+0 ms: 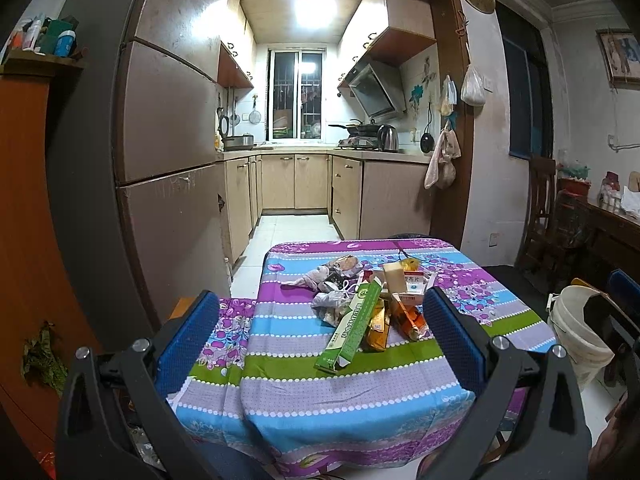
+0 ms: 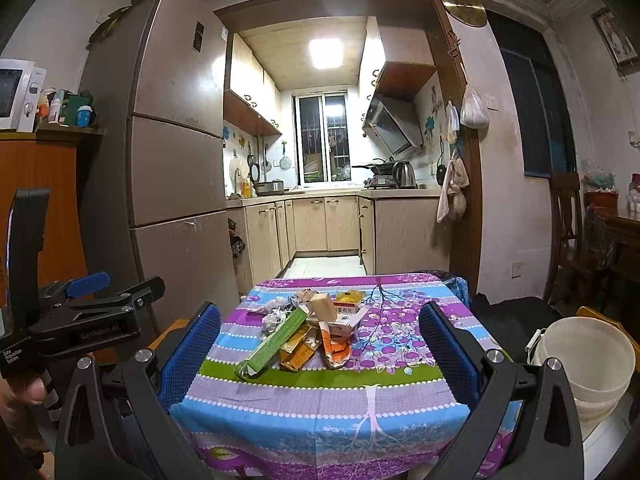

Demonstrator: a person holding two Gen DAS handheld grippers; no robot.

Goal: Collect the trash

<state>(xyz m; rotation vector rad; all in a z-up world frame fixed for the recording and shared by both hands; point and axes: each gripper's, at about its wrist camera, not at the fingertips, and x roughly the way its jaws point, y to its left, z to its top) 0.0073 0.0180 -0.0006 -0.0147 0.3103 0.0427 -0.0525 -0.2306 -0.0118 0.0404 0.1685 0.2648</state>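
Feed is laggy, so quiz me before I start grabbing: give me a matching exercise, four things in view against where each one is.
Things:
1. long green box
2. white bucket
3. kettle
4. clock

Places:
a. high on the wall by the kitchen doorway
b. right of the table, beside it
c. kitchen counter, next to the stove
d. in the trash pile on the tablecloth, its end nearest the cameras

Pairs: 1-d, 2-b, 3-c, 4-a

Both tongs are open and hold nothing.
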